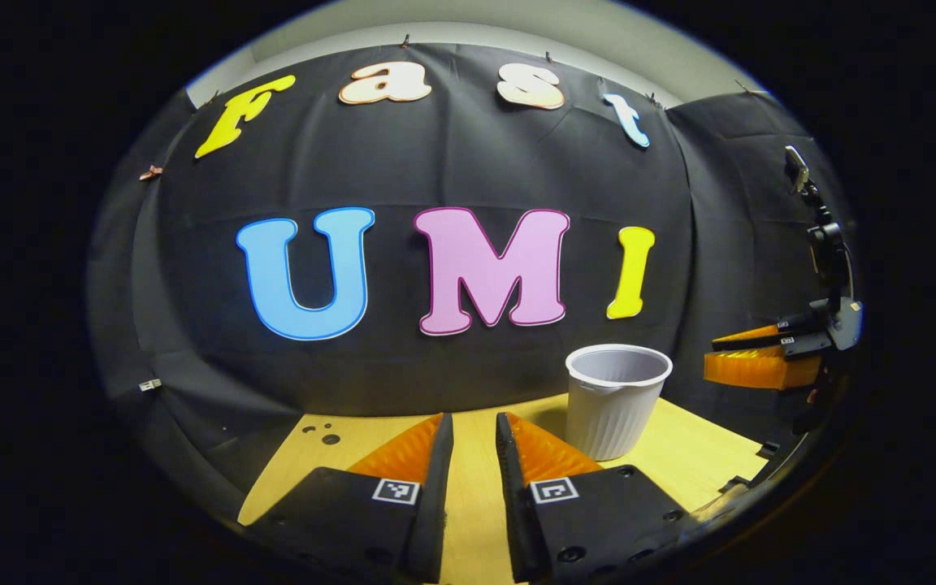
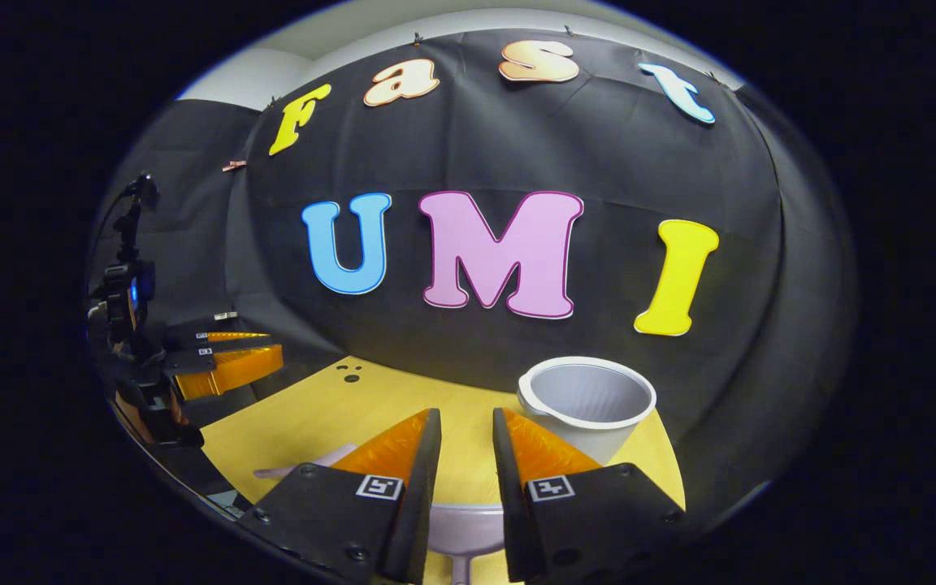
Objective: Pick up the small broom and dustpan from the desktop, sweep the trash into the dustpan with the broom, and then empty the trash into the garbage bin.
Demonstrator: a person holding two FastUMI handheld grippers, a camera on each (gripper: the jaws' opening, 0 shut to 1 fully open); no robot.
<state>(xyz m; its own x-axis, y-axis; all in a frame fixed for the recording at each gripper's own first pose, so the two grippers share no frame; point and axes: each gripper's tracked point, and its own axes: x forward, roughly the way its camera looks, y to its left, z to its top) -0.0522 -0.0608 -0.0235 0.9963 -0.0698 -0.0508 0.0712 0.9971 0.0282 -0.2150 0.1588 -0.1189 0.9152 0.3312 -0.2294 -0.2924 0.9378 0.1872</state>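
A white ribbed garbage bin (image 1: 618,398) stands upright on the wooden desktop (image 1: 476,504), just right of my left gripper (image 1: 474,422), which is open with nothing between its fingers. In the right gripper view the bin (image 2: 586,402) is ahead and to the right. My right gripper (image 2: 465,416) is open above a white dustpan-like piece (image 2: 464,524) lying on the desktop (image 2: 338,414). A pale handle (image 2: 305,465) pokes out left of its fingers. Each view shows the other gripper hovering at the side, the right one (image 1: 712,353) and the left one (image 2: 273,345).
A few small dark specks (image 1: 326,431) lie at the far left corner of the desktop, also seen from the right gripper (image 2: 350,372). Black cloth walls close in the back and sides. A stand with a mounted device (image 1: 825,236) rises at the right edge.
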